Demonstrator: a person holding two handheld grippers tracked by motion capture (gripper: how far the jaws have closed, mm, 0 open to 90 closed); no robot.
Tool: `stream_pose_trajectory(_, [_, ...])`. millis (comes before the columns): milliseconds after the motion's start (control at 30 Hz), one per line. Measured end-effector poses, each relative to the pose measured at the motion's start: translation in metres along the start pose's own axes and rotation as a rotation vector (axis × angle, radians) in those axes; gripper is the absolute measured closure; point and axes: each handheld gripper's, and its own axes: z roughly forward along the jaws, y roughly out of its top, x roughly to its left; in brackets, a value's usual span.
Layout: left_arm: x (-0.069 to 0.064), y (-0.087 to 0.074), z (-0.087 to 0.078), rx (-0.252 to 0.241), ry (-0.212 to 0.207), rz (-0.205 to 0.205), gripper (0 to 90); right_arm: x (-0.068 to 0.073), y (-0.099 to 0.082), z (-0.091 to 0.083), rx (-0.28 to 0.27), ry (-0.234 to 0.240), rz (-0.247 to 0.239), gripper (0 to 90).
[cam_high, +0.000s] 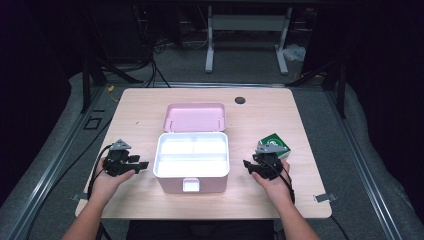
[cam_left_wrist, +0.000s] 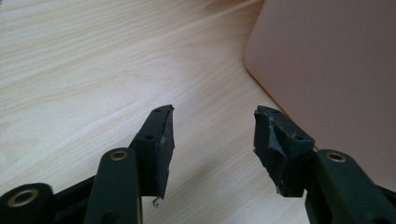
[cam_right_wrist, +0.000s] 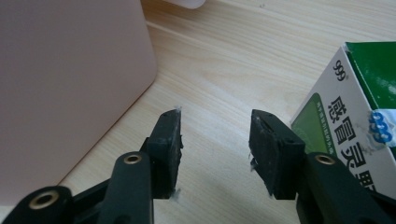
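A pink box (cam_high: 191, 159) stands open at the table's middle, its white inner tray bare and its lid (cam_high: 195, 117) tipped back behind it. A green and white carton (cam_high: 275, 144) lies right of the box. My left gripper (cam_high: 141, 165) rests on the table left of the box, open, nothing between its fingers; its own view has the gripper (cam_left_wrist: 214, 140) facing the pink wall (cam_left_wrist: 327, 74). My right gripper (cam_high: 248, 165) sits open between box and carton. In its view the gripper (cam_right_wrist: 215, 144) has the pink wall (cam_right_wrist: 70, 84) at left and the carton (cam_right_wrist: 355, 121) touching its right finger's outer side.
The wooden table (cam_high: 150, 107) has a small dark round cap (cam_high: 240, 100) at its back right. Metal clips (cam_high: 324, 197) sit at the front corners. A white frame (cam_high: 247, 35) stands on the floor behind the table.
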Motion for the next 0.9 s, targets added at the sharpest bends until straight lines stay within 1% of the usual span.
stream_pose_trajectory(33, [0.000,0.000,0.000,0.000,0.000,0.000,48.1,0.000,0.000,0.000,0.000,0.000,0.000,53.8])
stream_pose_trajectory(67, [-0.001,0.002,-0.002,0.002,-0.014,-0.003,48.1,0.001,0.000,0.000,-0.003,-0.009,-0.004,53.8])
stream_pose_trajectory(100, [-0.001,0.002,-0.002,0.002,-0.014,-0.003,48.3,0.001,0.000,0.000,-0.003,-0.009,-0.004,53.8])
stream_pose_trajectory(167, [0.000,0.005,-0.005,-0.013,-0.039,-0.009,48.3,0.002,0.000,0.000,0.000,-0.005,-0.011,53.8])
stream_pose_trajectory(200, [0.000,0.007,-0.009,-0.031,-0.043,-0.007,48.7,0.002,0.000,0.000,0.010,-0.002,-0.009,53.8])
stream_pose_trajectory(267, [-0.001,0.008,-0.011,-0.033,-0.049,-0.001,48.6,0.002,0.000,0.000,0.018,0.004,-0.011,53.8])
stream_pose_trajectory(300, [-0.002,0.011,-0.013,-0.038,-0.064,0.001,48.6,0.003,-0.001,0.001,0.026,0.003,-0.012,53.8])
stream_pose_trajectory(367, [-0.003,0.016,-0.017,-0.044,-0.084,0.009,48.8,0.003,0.000,0.000,0.020,0.002,-0.015,53.8])
stream_pose_trajectory(400, [-0.004,0.019,-0.019,-0.055,-0.096,0.009,50.6,0.003,0.000,0.000,0.017,0.001,-0.012,53.8])
stream_pose_trajectory(433, [-0.004,0.019,-0.019,-0.055,-0.096,0.009,53.8,0.003,0.000,0.000,0.017,0.001,-0.012,53.8])
stream_pose_trajectory(467, [-0.005,0.023,-0.021,-0.063,-0.112,0.012,55.5,0.003,0.001,-0.001,0.010,-0.001,-0.013,54.2])
stream_pose_trajectory(500, [-0.007,0.026,-0.023,-0.069,-0.114,0.019,55.5,0.003,0.001,-0.001,0.010,-0.001,-0.013,54.2])
stream_pose_trajectory(533, [-0.010,0.033,-0.027,-0.070,-0.106,0.037,58.5,0.002,0.002,-0.002,0.006,0.008,-0.014,55.0])
stream_pose_trajectory(600, [-0.011,0.039,-0.031,-0.074,-0.106,0.050,59.1,0.003,0.002,-0.001,0.002,0.000,-0.013,55.5])
stream_pose_trajectory(633, [-0.011,0.039,-0.031,-0.074,-0.106,0.050,60.3,0.003,0.002,-0.001,0.002,0.000,-0.013,55.5])
stream_pose_trajectory(667, [-0.011,0.045,-0.035,-0.079,-0.112,0.055,61.4,0.004,0.003,0.001,0.004,0.000,-0.014,55.8])
stream_pose_trajectory(700, [-0.011,0.045,-0.035,-0.079,-0.112,0.055,61.4,0.004,0.003,0.001,0.004,0.000,-0.014,55.8])
stream_pose_trajectory(733, [-0.012,0.052,-0.041,-0.088,-0.111,0.067,61.4,0.005,0.003,0.002,0.007,0.003,-0.018,55.8])
stream_pose_trajectory(800, [-0.013,0.059,-0.046,-0.090,-0.113,0.075,61.4,0.005,0.003,0.002,0.006,0.004,-0.019,55.8])
stream_pose_trajectory(833, [-0.013,0.059,-0.046,-0.090,-0.113,0.075,61.3,0.005,0.003,0.002,0.006,0.004,-0.019,55.8])
stream_pose_trajectory(900, [-0.016,0.067,-0.050,-0.090,-0.129,0.084,61.4,0.006,0.003,0.002,0.009,-0.001,-0.022,55.8])
